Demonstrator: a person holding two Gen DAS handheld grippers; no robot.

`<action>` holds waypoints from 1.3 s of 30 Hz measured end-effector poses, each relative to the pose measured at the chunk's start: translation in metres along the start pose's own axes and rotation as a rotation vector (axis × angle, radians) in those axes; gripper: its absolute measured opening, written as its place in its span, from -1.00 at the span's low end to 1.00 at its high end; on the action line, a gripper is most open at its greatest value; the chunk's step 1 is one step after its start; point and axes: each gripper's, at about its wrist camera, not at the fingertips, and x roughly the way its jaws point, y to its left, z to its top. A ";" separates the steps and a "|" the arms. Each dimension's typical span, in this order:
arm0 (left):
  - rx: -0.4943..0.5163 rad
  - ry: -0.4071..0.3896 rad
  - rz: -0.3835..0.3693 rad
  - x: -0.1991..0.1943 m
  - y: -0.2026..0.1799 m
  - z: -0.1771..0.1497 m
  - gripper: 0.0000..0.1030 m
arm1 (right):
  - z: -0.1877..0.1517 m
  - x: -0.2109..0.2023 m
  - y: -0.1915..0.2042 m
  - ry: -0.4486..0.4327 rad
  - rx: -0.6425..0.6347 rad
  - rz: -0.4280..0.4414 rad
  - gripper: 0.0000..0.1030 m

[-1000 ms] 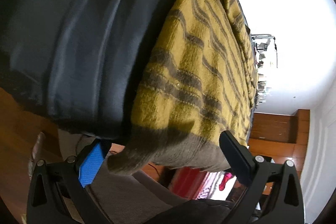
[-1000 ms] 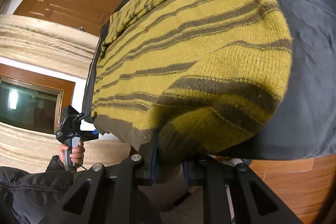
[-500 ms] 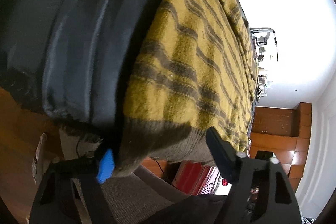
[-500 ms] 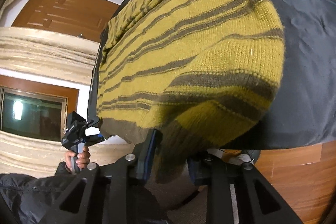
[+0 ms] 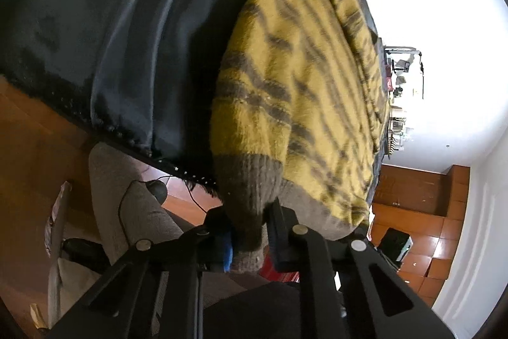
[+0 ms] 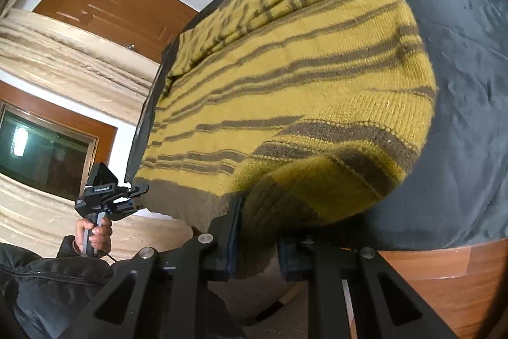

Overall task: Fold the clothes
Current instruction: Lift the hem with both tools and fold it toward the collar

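A mustard-yellow knitted sweater with brown stripes (image 5: 304, 104) lies spread on a dark cloth-covered table (image 5: 120, 21). Its brown ribbed hem hangs at the near edge. My left gripper (image 5: 250, 240) is shut on one corner of the hem. In the right wrist view the sweater (image 6: 301, 104) fills the middle, and my right gripper (image 6: 257, 247) is shut on the other hem corner. The left gripper (image 6: 127, 196) also shows there at the far left, held in a hand, at the hem's far corner.
The dark tablecloth (image 6: 470, 84) extends past the sweater to the right. A wooden floor (image 6: 451, 285) lies below the table edge. A grey upholstered seat (image 5: 127, 212) with a cable stands under the left side. A wooden door (image 6: 104, 5) is behind.
My left gripper has gone from open beside the hem to shut on the hem corner. My right gripper stays shut on its corner, and the sweater has shifted slightly.
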 end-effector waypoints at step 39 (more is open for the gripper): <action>-0.012 -0.052 0.204 -0.031 -0.041 0.009 -0.63 | 0.031 -0.014 -0.016 -0.052 -0.020 0.048 -0.59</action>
